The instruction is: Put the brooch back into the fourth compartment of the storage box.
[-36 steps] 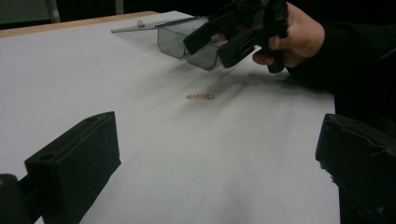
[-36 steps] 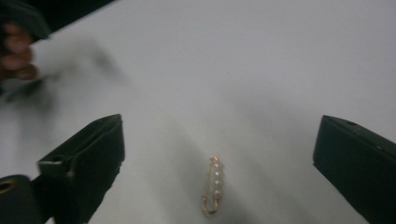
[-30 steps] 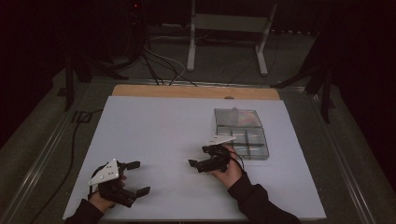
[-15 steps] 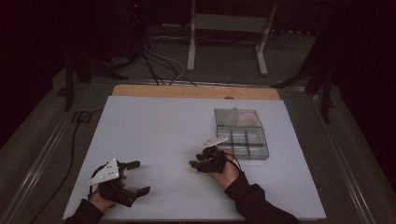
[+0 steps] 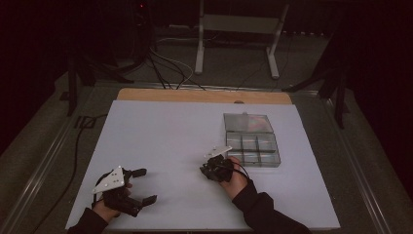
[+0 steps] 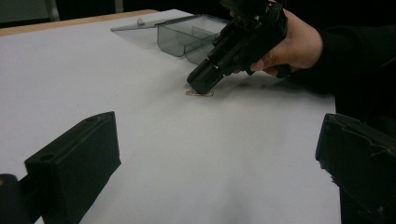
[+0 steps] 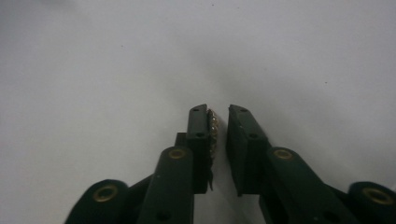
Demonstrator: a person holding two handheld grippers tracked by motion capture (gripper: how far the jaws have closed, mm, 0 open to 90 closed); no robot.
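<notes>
A small gold beaded piece [image 6: 198,93] lies on the white table [image 5: 160,136] just under the tips of my right gripper [image 5: 207,170]. In the right gripper view the piece [image 7: 213,128] sits against the inner face of the left jaw, and a thin gap still shows beside the other jaw. The right gripper [image 7: 222,121] points down at the table and its jaws have just been closing around the piece. My left gripper [image 5: 145,185] rests at the front left of the table, jaws wide apart and holding nothing [image 6: 217,163].
A clear plastic compartment box [image 5: 253,148] with its lid [image 5: 248,122] folded back lies just right of and beyond the right hand. The table's wooden far edge [image 5: 204,96] and metal stand legs [image 5: 238,44] are behind it.
The right gripper's jaws have gone from wide apart to nearly together, and the hand has tipped down a little towards the table. The left gripper has not moved.
</notes>
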